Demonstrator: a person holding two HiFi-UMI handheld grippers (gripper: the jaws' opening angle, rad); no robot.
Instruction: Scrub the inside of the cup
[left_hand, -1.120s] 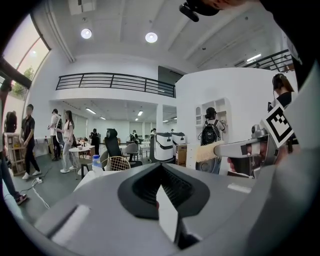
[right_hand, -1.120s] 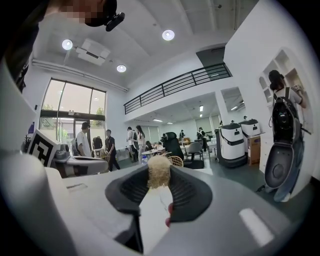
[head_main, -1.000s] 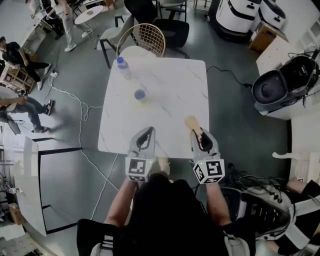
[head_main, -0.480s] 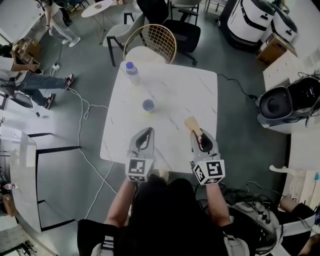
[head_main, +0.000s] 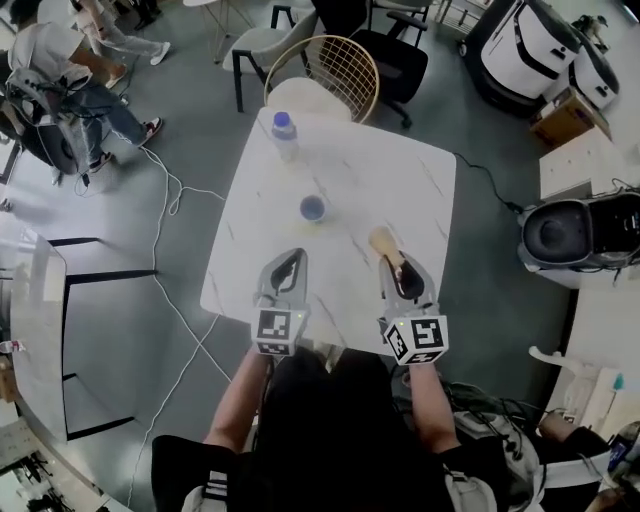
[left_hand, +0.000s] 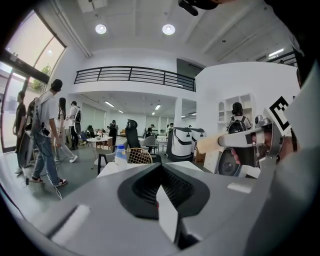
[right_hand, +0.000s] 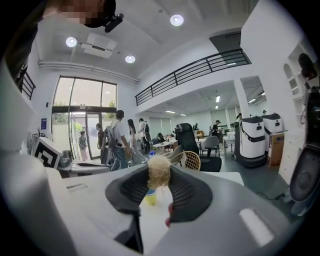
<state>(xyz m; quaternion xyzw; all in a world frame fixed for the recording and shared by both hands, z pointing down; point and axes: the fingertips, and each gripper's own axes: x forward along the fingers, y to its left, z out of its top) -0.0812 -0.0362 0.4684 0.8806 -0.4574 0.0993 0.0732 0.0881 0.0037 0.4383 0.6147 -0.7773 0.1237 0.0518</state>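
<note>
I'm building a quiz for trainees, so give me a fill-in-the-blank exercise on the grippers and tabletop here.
1. The right gripper holds a tan-bristled ____ in its jaws.
2. The left gripper has its jaws ____, with nothing between them.
3. The clear plastic bottle on the white marble table has a ____ cap.

Missing words: brush; shut; blue.

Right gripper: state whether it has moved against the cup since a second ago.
Yes. The right gripper, holding the brush, has come farther over the table, toward the cup; the brush-to-cup gap has shrunk.
</note>
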